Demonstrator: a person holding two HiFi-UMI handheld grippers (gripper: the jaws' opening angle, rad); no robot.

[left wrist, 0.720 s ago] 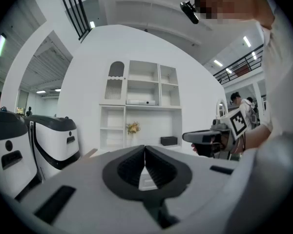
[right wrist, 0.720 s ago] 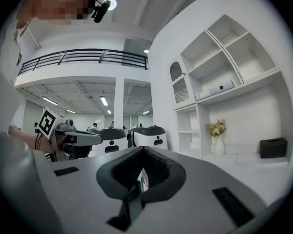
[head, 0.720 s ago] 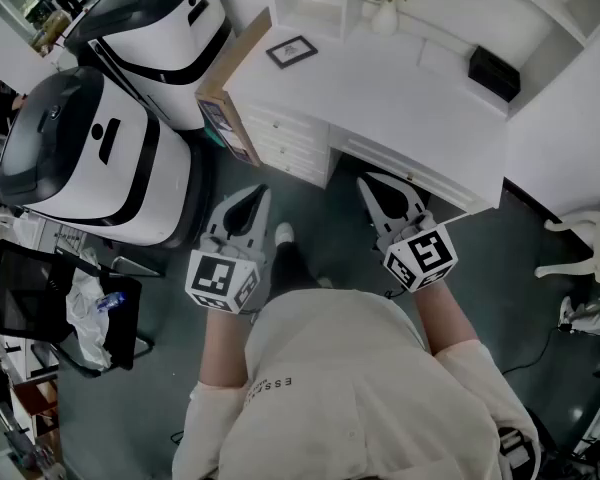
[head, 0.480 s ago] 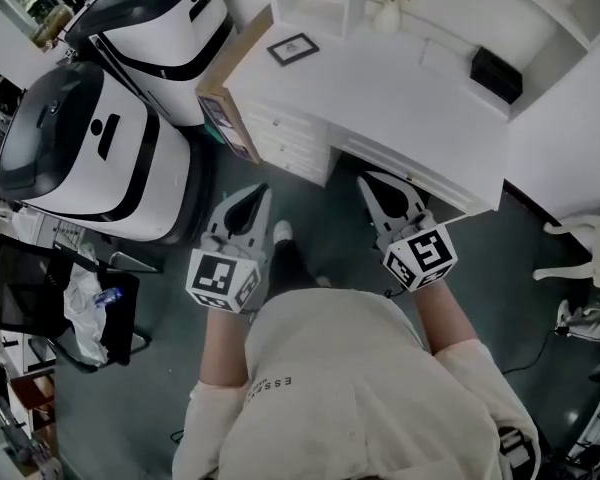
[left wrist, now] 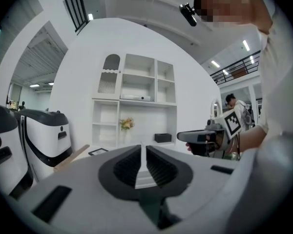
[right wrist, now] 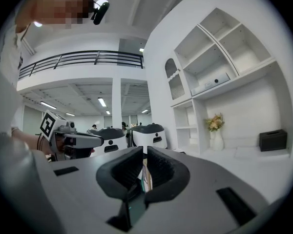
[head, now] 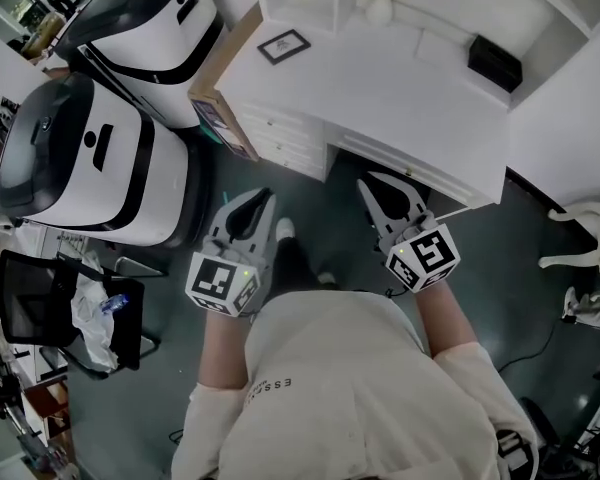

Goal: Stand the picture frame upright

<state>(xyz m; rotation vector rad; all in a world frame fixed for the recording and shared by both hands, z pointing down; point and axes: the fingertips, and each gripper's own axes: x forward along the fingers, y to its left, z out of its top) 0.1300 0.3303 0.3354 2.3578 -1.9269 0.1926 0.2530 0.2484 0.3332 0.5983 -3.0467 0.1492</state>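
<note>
Hardly anything has moved: the frame lies flat, out of reach

Head view: the scene has drifted only slightly. The left gripper [head: 261, 197] and right gripper [head: 366, 181] hang over the dark floor, short of the white desk's [head: 400, 98] front edge. The small black picture frame [head: 283, 45] lies flat near the desk's back-left corner, so the task looks unstarted.

Left gripper view: the jaws are pressed together and empty. Only this view shows the frame's [left wrist: 97, 151] low, flat profile.

Right gripper view: the jaws are together, pinching nothing, and the frame is out of sight.

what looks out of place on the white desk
The small black picture frame lies flat near the far left corner of the white desk instead of standing upright. Nothing looks spilled or broken.
</note>
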